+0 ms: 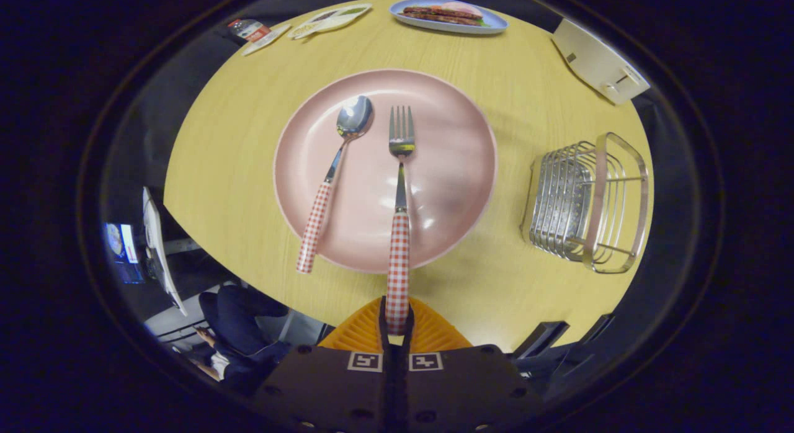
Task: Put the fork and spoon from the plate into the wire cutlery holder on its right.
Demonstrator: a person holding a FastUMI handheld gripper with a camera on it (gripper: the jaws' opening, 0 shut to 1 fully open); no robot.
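A pink plate (453, 172) lies on the yellow round table (236, 129). On it rests a spoon (335, 172) with a red-checked handle, left of the fork (400, 197), whose matching handle runs back to me. My gripper (397, 318) is shut on the end of the fork's handle, both orange fingers (363, 330) pressing it. The fork's tines point away over the plate's middle. The wire cutlery holder (586, 200) stands to the right of the plate, apart from it.
Beyond the plate, a blue dish with food (448, 15) sits at the table's far edge, with cards (325, 20) to its left. A white box (598, 61) is at the far right. A seated person's legs (239, 327) show below the near-left table edge.
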